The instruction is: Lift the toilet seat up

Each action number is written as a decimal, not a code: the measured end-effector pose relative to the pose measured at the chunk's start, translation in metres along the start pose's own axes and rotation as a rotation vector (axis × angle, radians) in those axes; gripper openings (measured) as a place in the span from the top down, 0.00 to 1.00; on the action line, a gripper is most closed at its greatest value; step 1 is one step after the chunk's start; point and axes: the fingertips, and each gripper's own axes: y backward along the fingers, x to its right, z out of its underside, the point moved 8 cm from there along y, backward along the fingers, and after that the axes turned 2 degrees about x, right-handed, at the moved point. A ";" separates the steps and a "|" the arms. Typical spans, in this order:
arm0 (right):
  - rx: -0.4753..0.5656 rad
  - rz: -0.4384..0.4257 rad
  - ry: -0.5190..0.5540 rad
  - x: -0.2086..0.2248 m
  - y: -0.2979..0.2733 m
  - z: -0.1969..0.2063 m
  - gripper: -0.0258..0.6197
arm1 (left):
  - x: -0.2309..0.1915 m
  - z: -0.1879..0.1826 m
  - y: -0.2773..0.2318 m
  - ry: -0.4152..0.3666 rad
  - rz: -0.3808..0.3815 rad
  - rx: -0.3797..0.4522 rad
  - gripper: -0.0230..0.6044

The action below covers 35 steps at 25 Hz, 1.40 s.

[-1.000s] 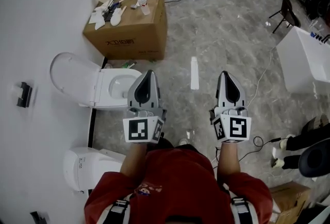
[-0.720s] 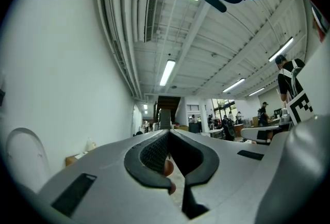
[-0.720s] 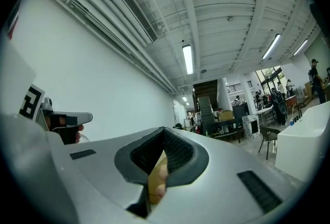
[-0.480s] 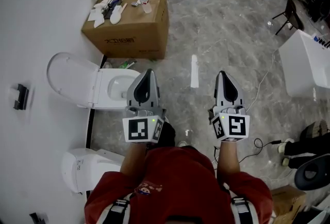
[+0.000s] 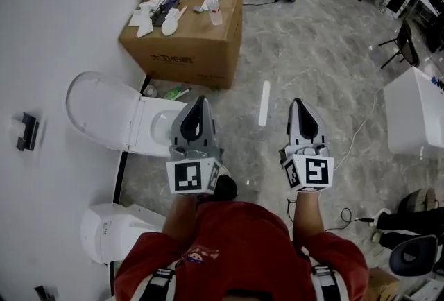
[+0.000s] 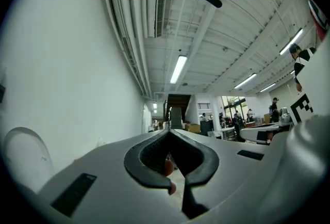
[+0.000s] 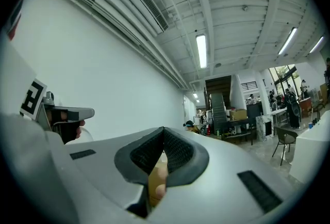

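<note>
Toilet seat (image 5: pixel 154 127) at left centre of the head view, looks down on the bowl; lid (image 5: pixel 100 109) already raised toward the wall; left gripper (image 5: pixel 199 107) jaws together, empty, nearest the bowl front; right gripper (image 5: pixel 300 107) closed too, well apart; best: lower left, part the jaws, pinch the front rim, swing up slowly toward the lid.

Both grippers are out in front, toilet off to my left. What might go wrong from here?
1. The left gripper and right gripper are both shut and empty; unopened, they may only shove the toilet seat.
2. The lid already stands open behind it and is easy to catch by mistake.
3. The left gripper covers the bowl's front end in the head view, so aim is uncertain.
</note>
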 end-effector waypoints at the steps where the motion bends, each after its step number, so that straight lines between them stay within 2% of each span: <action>1: 0.001 -0.010 0.003 -0.003 -0.012 0.001 0.94 | -0.009 0.002 -0.006 -0.001 -0.010 0.001 0.95; 14: -0.013 -0.152 -0.027 -0.061 -0.157 0.017 0.94 | -0.121 0.013 -0.062 -0.012 -0.151 -0.017 0.95; 26: 0.009 -0.292 -0.051 -0.124 -0.235 0.033 0.94 | -0.195 0.020 -0.064 -0.050 -0.274 0.003 0.95; 35: 0.025 -0.484 -0.092 -0.170 -0.288 0.039 0.94 | -0.229 0.020 -0.049 -0.093 -0.459 -0.008 0.95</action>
